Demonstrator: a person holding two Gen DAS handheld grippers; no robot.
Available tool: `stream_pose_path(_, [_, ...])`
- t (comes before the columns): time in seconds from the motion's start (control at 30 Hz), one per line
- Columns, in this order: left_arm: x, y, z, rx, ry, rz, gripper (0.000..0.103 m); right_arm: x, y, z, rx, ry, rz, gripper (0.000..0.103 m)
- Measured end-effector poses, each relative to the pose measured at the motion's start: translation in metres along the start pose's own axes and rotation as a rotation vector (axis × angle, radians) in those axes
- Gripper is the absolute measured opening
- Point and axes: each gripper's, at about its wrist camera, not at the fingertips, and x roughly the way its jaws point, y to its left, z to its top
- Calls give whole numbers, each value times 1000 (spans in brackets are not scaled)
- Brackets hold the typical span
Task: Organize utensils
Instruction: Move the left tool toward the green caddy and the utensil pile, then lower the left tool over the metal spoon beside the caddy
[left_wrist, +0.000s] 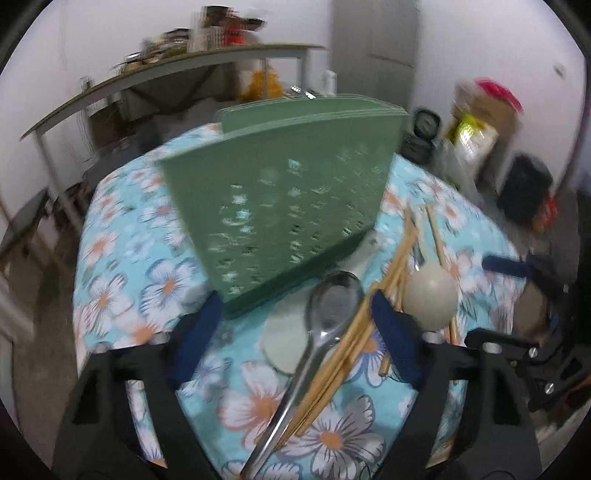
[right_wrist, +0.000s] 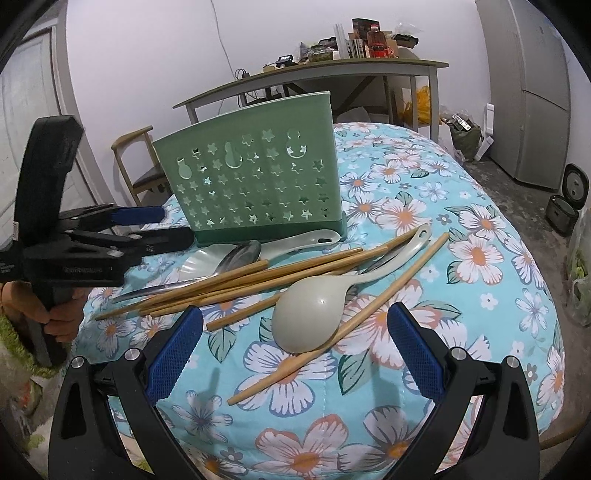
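Note:
A green perforated utensil holder (right_wrist: 255, 173) stands upright on the floral tablecloth (right_wrist: 480, 258); it also shows in the left wrist view (left_wrist: 280, 199). In front of it lie a metal spoon (left_wrist: 325, 325), several wooden chopsticks (right_wrist: 258, 277), a beige ladle spoon (right_wrist: 314, 314) and a pale flat scoop (right_wrist: 295, 242). My left gripper (left_wrist: 295, 332) is open, its jaws either side of the metal spoon and chopsticks. My right gripper (right_wrist: 295, 347) is open, just in front of the beige spoon. The left gripper (right_wrist: 147, 221) also shows in the right wrist view, beside the holder.
A long table (right_wrist: 332, 70) with clutter stands behind. A wooden chair (right_wrist: 136, 166) is left of the holder. A grey cabinet (right_wrist: 528, 92) and bags (left_wrist: 476, 129) stand by the wall. The table edge curves down on all sides.

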Motion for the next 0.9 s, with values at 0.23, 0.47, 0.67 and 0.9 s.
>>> stream_pose_path(0.23, [23,0,-3,35,97,-48,38,3,-4,-1,11,4,8,97])
stream_pose_path(0.47, [25,21,-6,-61,119,-87,14,8,-5,-2,15,15,22,97])
stream_pose_path(0.67, [32,14,3,-37,114,-167,14,9,-3,-3,15,20,29,97])
stream_pose_path(0.9, [61,5,5,8,174,-164,20,7,-4,-3,15,16,17,97])
